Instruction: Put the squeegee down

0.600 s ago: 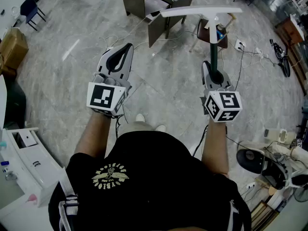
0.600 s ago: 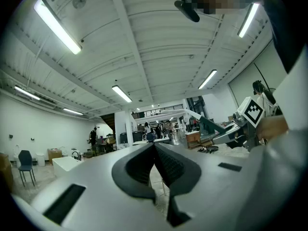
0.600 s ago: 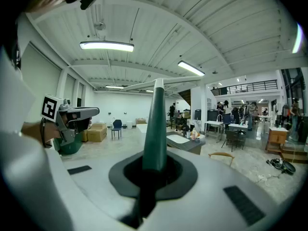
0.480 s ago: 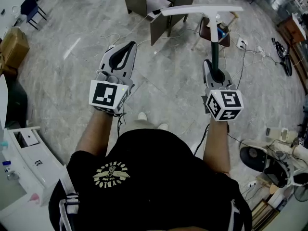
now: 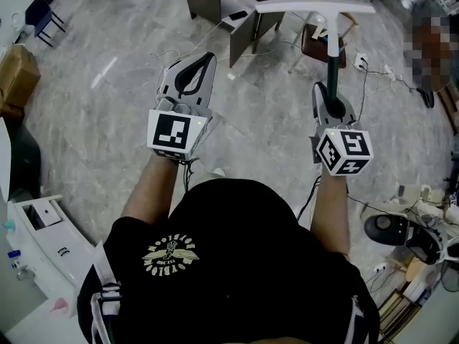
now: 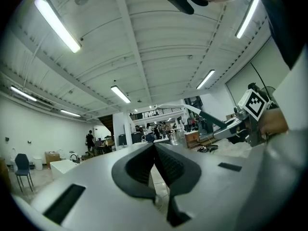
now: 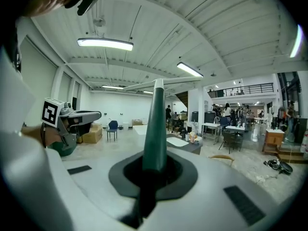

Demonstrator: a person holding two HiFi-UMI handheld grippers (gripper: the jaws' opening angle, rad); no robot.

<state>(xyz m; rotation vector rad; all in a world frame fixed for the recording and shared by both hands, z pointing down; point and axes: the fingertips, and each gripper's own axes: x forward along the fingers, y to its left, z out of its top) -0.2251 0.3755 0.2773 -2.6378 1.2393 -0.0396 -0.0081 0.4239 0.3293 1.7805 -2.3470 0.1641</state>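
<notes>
squeegee [image 5: 332, 63]: green handle, white blade | shirt [image 5: 229, 264]: black, yellow emblem | floor [image 5: 107, 120]: grey marbled

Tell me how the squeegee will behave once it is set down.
Probably stiff: the squeegee stands straight out of the shut right claw without sagging. Likely top-heavy, since the wide white blade sits at the far end. Its T shape should stop it rolling.

A pale grey marble-veined floor [image 5: 107, 84] spreads wide; a dark brown table [image 5: 247, 38] stands at the far side, with a blue chair [image 5: 37, 11] and a brown cardboard box [image 5: 18, 74] off to the left. Overhead, a white ribbed ceiling [image 6: 144, 47] carries long fluorescent tube lights [image 6: 57, 23].
</notes>
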